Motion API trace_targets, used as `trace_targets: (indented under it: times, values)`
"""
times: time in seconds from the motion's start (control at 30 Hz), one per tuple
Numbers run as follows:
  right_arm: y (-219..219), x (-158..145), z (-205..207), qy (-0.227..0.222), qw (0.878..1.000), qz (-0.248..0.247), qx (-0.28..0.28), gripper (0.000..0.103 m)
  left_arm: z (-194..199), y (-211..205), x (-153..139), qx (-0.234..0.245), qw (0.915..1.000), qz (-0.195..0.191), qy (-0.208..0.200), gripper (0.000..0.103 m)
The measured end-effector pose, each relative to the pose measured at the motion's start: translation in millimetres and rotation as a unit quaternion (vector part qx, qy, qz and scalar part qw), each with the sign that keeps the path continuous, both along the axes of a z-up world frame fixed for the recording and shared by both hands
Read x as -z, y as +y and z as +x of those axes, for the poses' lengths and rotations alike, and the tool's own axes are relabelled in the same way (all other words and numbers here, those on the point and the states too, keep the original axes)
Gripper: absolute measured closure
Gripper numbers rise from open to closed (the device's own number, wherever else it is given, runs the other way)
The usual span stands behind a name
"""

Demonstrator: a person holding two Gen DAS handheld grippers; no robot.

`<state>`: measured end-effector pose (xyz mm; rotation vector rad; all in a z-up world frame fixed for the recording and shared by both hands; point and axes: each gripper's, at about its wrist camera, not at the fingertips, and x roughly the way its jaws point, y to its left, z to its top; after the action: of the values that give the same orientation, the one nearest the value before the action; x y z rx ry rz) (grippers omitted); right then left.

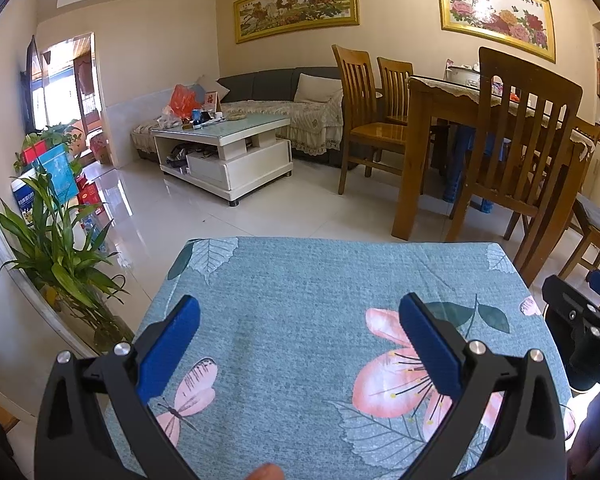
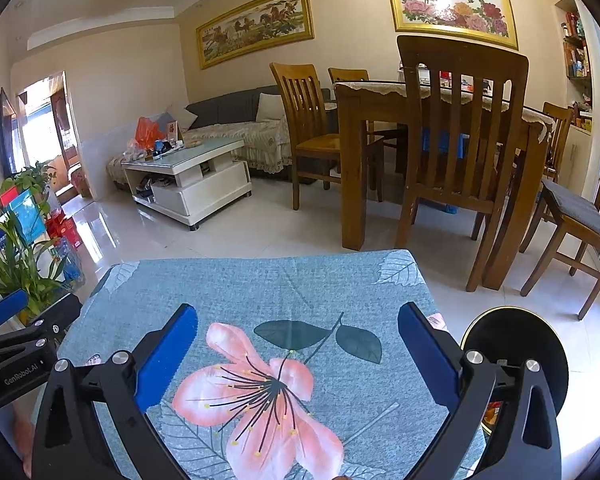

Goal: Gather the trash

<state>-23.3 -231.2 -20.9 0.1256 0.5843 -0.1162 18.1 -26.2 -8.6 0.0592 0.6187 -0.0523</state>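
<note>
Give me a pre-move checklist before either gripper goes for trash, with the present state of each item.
1. Left gripper open and holding nothing: ok.
2. Right gripper open and holding nothing: ok.
3. Trash located on the cloth: not ok; only its flower print shows between the fingers in both views.
4. Bin in reach: ok by my judgement; it stands on the floor just right of the cloth, by the right gripper.
5. Bin has room: cannot tell; its inside shows dark.
6. Grippers clear of each other: ok; they sit apart, side by side.
</note>
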Motion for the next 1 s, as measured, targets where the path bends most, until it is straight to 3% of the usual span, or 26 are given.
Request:
trace_targets:
  times: [0.43,0.63,0.83,1.0]
  values:
    - [-2.2,-0.8,1.3,0.003,1.0,0.0,0.0,0.003,3.2,4.7,6.7,0.011,0.9997,-0.017,0.013,0.003]
    - [-3.0,-1.0,2.2,0.004,1.0,0.004,-0.004,0.003,9.0,12.7,13.0,0.03,0.9982,-0.042,0.03,0.003]
    - [-4.2,-4.5,1.4,-0.004,1.0,-0.014,-0.003,0.003,3.9,11.7,8.5,0.003,0.9997,-0.022,0.002,0.003]
    - [-3.7,-1.1,2.6,-0.001,1.0,-0.023,-0.001,0.003,1.4,2.8,8.0,0.023,0.9997,-0.012,-0.002,0.003]
